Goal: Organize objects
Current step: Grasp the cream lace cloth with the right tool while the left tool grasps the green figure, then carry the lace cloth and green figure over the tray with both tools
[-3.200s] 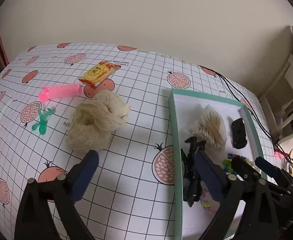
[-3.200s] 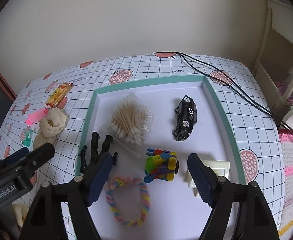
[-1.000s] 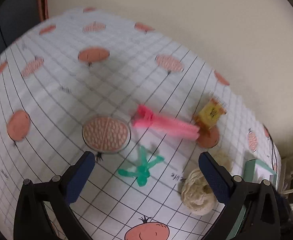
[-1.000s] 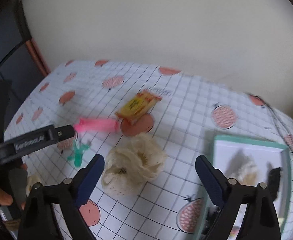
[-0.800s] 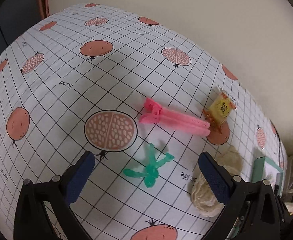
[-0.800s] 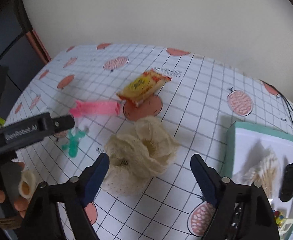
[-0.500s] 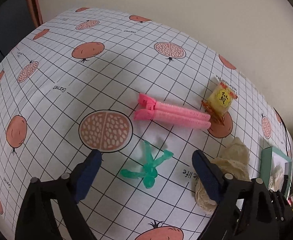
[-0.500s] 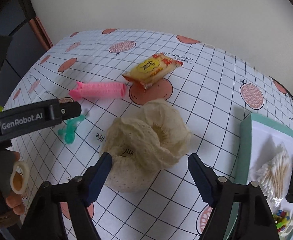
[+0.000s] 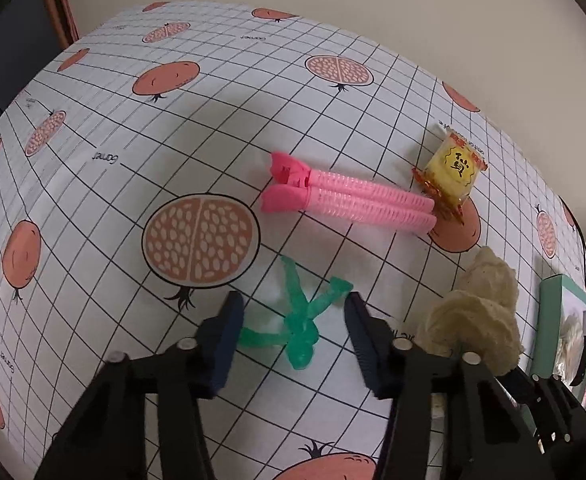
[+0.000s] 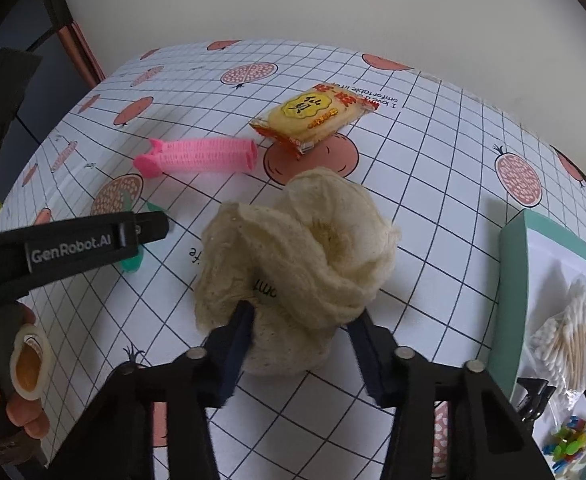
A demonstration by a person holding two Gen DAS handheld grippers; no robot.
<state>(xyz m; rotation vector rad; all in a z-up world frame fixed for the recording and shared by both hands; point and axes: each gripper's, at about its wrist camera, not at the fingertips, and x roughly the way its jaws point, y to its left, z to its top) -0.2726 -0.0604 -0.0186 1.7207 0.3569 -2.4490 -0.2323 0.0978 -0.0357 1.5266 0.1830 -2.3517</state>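
Straddling the green plastic figure (image 9: 298,334) with the left gripper (image 9: 293,330), fingers apart, its limbs splayed flat on the tablecloth (image 9: 93,128). Further right, bracketing the soft cream knitted bundle (image 10: 301,256) with the right gripper (image 10: 301,340), fingers apart; teal tray (image 10: 511,280) beside.

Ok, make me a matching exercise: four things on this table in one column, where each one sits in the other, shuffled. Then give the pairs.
Things
1. green figure
2. cream cloth
3. snack packet
4. cotton swabs

Places
A. inside the teal-rimmed tray
B. between the open jaws of the left gripper
C. at the far end of the pink hair clip, partly over a printed orange fruit
D. between the open jaws of the right gripper

Pairs: 1-B, 2-D, 3-C, 4-A
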